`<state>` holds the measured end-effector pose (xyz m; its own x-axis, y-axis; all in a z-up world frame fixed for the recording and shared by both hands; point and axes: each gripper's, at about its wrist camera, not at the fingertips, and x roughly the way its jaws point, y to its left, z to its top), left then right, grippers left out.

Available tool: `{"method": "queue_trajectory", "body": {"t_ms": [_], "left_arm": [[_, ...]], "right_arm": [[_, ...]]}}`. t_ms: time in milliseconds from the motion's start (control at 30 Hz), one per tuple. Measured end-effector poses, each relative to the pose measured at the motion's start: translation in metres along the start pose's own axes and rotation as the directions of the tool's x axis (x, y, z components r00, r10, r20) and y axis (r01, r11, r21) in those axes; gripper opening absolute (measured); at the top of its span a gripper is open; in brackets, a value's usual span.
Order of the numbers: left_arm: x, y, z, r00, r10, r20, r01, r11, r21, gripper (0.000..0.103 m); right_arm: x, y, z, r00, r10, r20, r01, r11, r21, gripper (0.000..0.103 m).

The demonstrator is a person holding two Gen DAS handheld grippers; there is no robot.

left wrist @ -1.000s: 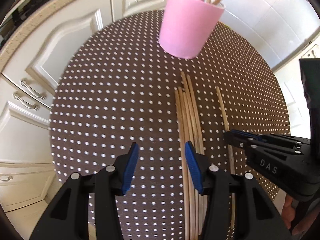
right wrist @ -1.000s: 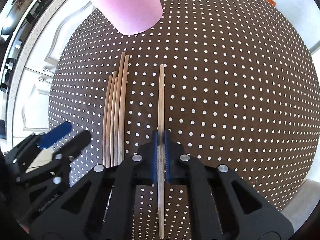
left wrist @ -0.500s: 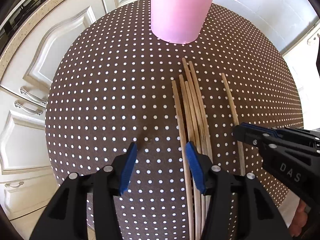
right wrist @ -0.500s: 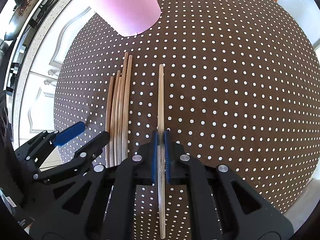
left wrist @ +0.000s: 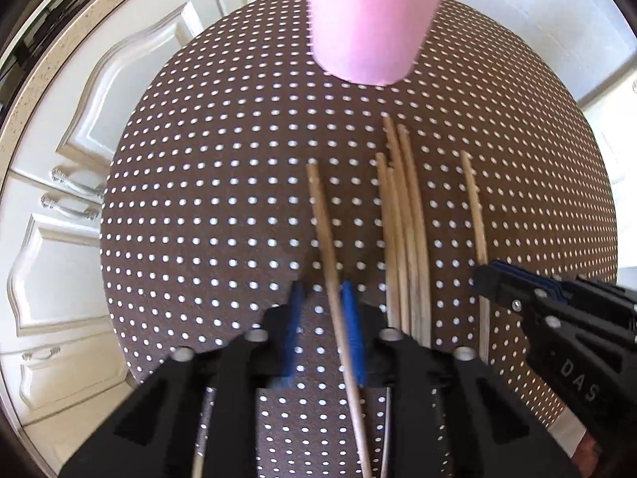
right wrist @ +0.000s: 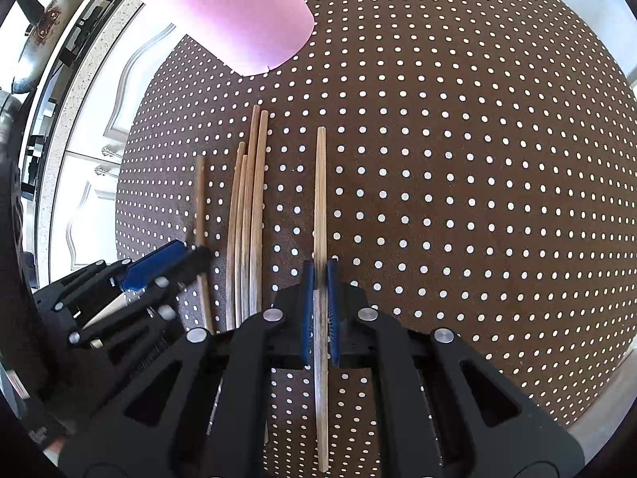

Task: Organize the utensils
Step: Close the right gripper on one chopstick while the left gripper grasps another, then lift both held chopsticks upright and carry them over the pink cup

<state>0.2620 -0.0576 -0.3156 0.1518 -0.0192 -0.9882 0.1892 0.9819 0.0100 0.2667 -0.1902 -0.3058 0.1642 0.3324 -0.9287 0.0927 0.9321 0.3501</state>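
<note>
Several wooden chopsticks lie on a round table with a brown white-dotted cloth. A pink cup stands at the far side; it also shows in the right wrist view. My left gripper has its jaws narrowed around one chopstick, pulled left of the bundle; a gap remains on its left side. My right gripper is shut on a single chopstick lying right of the bundle.
White cabinet doors with metal handles and a speckled counter edge lie left of the table. A pan sits on the counter. White floor tiles lie beyond the table.
My left gripper has narrowed from wide open around one chopstick, which now sits apart to the left of the bundle. My right gripper stays shut on its chopstick.
</note>
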Motion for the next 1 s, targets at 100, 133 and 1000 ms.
{"method": "queue_trajectory", "body": {"t_ms": [100, 133, 1000], "left_arm": [[0.001, 0.009, 0.006, 0.999, -0.035, -0.008, 0.035, 0.998, -0.043, 0.007], [0.002, 0.012, 0.007, 0.999, -0.044, -0.008, 0.043, 0.998, -0.053, 0.006], [-0.058, 0.039, 0.010, 0.975, -0.067, 0.212, 0.088, 0.992, -0.090, 0.006]], "right_arm": [[-0.002, -0.001, 0.000, 1.000, 0.001, 0.000, -0.001, 1.000, 0.002, 0.007], [-0.001, -0.001, 0.000, 1.000, 0.000, 0.000, 0.000, 1.000, 0.001, 0.007], [-0.075, 0.012, -0.002, 0.972, 0.040, 0.232, -0.039, 0.999, -0.005, 0.007]]}}
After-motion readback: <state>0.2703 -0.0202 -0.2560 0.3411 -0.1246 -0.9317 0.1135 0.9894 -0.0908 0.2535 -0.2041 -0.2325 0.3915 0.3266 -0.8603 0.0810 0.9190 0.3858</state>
